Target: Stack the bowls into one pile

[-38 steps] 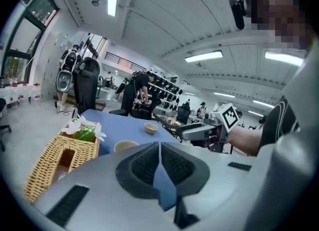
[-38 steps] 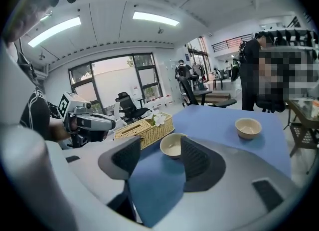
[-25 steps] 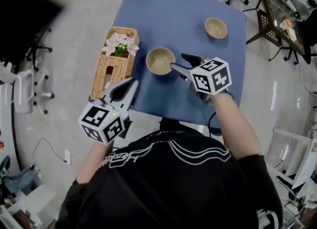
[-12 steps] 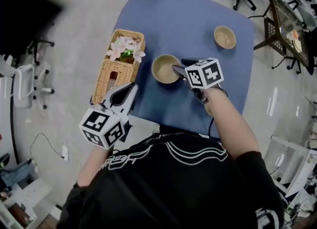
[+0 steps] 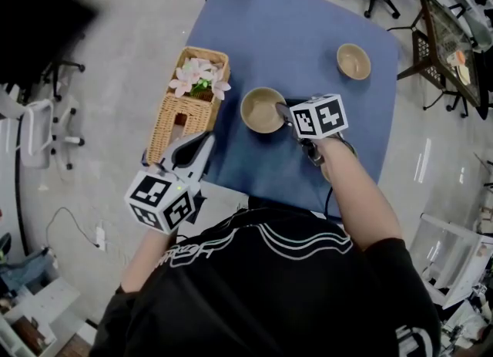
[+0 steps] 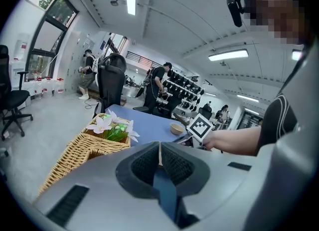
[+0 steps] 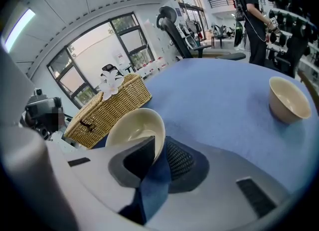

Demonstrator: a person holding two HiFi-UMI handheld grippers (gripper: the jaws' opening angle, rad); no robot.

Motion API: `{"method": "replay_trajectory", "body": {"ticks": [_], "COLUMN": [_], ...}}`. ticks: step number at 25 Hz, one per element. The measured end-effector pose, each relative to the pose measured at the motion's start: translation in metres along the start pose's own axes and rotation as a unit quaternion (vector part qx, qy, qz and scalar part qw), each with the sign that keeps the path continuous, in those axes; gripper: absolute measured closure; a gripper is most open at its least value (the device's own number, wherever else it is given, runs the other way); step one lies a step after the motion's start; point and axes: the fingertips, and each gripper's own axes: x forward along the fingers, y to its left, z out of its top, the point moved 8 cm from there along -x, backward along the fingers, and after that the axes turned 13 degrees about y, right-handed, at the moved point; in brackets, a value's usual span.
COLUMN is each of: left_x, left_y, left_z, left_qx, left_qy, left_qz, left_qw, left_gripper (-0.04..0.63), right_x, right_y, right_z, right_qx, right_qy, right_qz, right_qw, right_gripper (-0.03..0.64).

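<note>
Right claw (image 5: 282, 109) has just been closing its jaws and now pinches the rim of the nearer round beige bowl (image 5: 260, 110), one jaw inside, one outside. That bowl sits upright near the middle of the blue worktop (image 5: 293, 31). A second round beige bowl (image 5: 353, 61) stands well apart, toward the far right corner. Left claw (image 5: 202, 141) is closed and empty, off the near left edge. Both bowls look stiff, smooth and breakable. A rim pinch may let the bowl tilt or slip, so a firm, level lift seems wise.

Bright even light, fisheye-warped edges
</note>
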Motion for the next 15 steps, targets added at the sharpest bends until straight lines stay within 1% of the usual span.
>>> {"method": "replay_trajectory", "body": {"ticks": [9,15], "left_x": [-0.009,-0.019], "left_y": [0.000,0.000], "left_z": [-0.006,-0.012], "left_qx": [-0.002,-0.002], "left_qy": [0.000,-0.003], "left_qz": [0.000,0.000], "left_qw": [1.0000,1.0000], "left_gripper": [0.562,0.561], "right_x": [-0.003,-0.013], "right_y": [0.004,0.010], "right_z": [-0.002,-0.005], "right_qx": [0.024,0.025], "right_qy": [-0.014,-0.027], "right_qz": [-0.007,-0.020], "right_qw": [1.000,0.999], "right_gripper": [0.573,0.577]}}
